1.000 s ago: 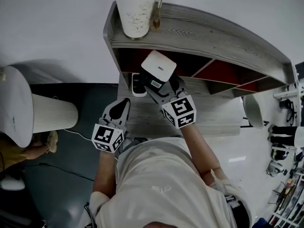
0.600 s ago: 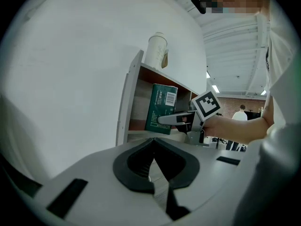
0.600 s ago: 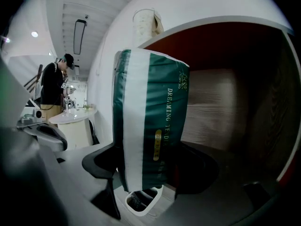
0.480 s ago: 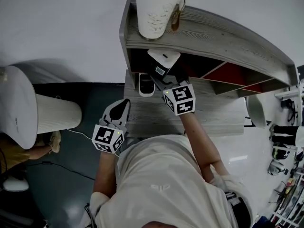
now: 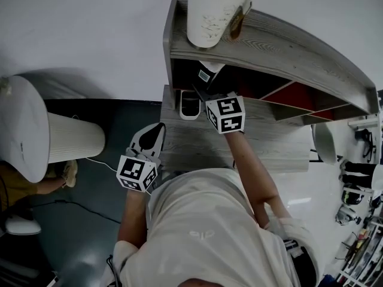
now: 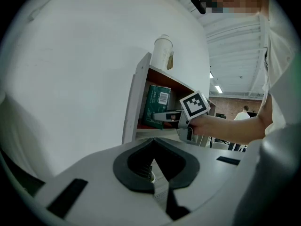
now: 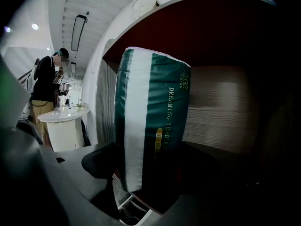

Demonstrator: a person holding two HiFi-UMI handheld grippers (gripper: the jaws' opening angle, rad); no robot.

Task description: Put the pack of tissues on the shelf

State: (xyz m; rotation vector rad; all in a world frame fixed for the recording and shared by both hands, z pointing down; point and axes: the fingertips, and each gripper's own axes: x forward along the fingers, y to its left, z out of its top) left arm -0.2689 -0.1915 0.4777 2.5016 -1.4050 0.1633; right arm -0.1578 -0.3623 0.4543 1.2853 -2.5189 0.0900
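Observation:
The pack of tissues (image 5: 206,74), green with a white band, stands upright with most of it inside the leftmost red-backed compartment of the grey wooden shelf (image 5: 287,52). My right gripper (image 5: 206,89) is shut on its lower end, marker cube behind. In the right gripper view the pack (image 7: 150,121) fills the middle, gripped between the jaws of the right gripper (image 7: 141,185), with the shelf's wooden wall (image 7: 216,107) to its right. The left gripper view shows the pack (image 6: 156,106) in the compartment. My left gripper (image 5: 152,137) hangs lower left, shut and empty.
A tall white cup (image 5: 214,11) and a small brown item (image 5: 238,18) stand on the shelf top. A small white container (image 5: 190,105) sits on the lower board below the pack. A white ribbed bin (image 5: 69,137) stands on the floor at left. A person (image 7: 47,86) stands far off.
My right gripper has carried the pack forward from in front of the shelf into the leftmost compartment. The left gripper has hardly moved.

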